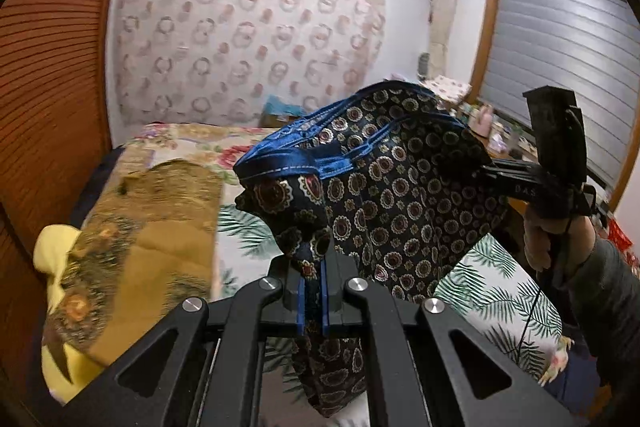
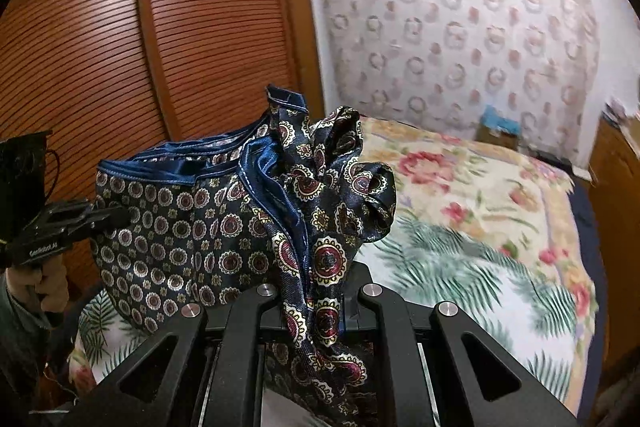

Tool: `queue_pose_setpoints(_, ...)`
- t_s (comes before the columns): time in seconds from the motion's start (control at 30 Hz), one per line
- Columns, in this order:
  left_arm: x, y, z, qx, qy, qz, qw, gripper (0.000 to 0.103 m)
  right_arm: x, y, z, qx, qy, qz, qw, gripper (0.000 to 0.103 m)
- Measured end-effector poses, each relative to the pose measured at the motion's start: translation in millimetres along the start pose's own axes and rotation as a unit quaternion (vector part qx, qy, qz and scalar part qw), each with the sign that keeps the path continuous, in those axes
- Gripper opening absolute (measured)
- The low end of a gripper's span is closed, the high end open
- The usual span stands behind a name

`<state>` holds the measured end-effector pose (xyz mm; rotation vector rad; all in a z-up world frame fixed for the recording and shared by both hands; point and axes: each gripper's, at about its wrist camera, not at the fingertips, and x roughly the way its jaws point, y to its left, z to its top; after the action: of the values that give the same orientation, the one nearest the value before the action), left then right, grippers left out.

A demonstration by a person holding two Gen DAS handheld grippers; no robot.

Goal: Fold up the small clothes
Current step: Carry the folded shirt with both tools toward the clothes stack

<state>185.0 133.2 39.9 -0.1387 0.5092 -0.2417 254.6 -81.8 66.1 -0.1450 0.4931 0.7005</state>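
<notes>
dark navy shorts point(image 1: 404, 195) with round medallion print and a shiny blue waistband, held up over the bed point(image 1: 240, 227). left gripper point(image 1: 312, 283) and right gripper point(image 2: 316, 291) each pinch a bunched end. left gripper's label reads "genrobot ai", i think.

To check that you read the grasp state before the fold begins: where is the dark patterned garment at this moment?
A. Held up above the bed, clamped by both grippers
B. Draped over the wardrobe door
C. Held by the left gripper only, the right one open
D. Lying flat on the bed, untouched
A: the patterned garment hangs above the bed, with the left gripper and the right gripper each having jaws shut on bunched fabric.
</notes>
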Motion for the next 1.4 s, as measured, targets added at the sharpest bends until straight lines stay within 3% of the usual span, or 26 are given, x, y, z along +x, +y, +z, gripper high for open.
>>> queue_pose_setpoints(0.37,-7.5,88.4,-8.4,-0.053,-0.027,0.06,0.9964,0.006,100.2,19.8,57.2,-0.084,-0.005,0.037,0.996,0.011)
queue_pose_setpoints(0.5,-3.8,117.3,-20.5,-0.085,-0.031,0.072,0.9934,0.006,147.9,32.5,73.8,-0.135,0.002,0.032,0.99,0.011)
queue_pose_setpoints(0.7,2.5,140.4,-45.4,-0.124,-0.027,0.078,0.9889,0.006,215.8,51.2,80.3,-0.201,0.013,0.027,0.979,0.011)
queue_pose_setpoints(0.83,3.3,139.9,-57.9,-0.126,-0.021,0.096,0.9871,0.006,259.9,62.0,86.0,-0.208,0.028,0.035,0.977,0.011)
queue_pose_setpoints(0.97,10.1,145.3,-66.0,-0.127,0.002,0.128,0.9837,0.011,293.2,57.9,86.0,-0.198,0.052,0.037,0.978,0.018)
queue_pose_setpoints(1.07,11.1,143.0,-71.4,-0.121,0.005,0.142,0.9824,0.019,309.6,54.3,90.3,-0.179,0.063,0.022,0.982,0.037)
queue_pose_setpoints(1.17,1.9,141.4,-73.5,-0.108,0.001,0.143,0.9838,0.031,317.4,51.6,100.1,-0.158,0.044,0.001,0.986,0.055)
queue_pose_setpoints(1.2,-1.8,139.2,-74.1,-0.103,-0.003,0.143,0.9844,0.042,313.0,47.3,101.6,-0.153,0.035,-0.002,0.988,0.061)
queue_pose_setpoints(1.27,-9.0,138.2,-73.5,-0.096,-0.014,0.15,0.9838,0.052,299.4,43.6,102.2,-0.146,0.011,-0.009,0.989,0.063)
queue_pose_setpoints(1.33,-16.4,140.1,-69.4,-0.096,-0.026,0.158,0.9825,0.07,287.7,39.0,100.5,-0.141,-0.01,-0.01,0.99,0.063)
queue_pose_setpoints(1.4,-24.8,137.7,-64.3,-0.093,-0.044,0.163,0.9813,0.078,277.7,38.0,96.3,-0.143,-0.025,-0.013,0.989,0.063)
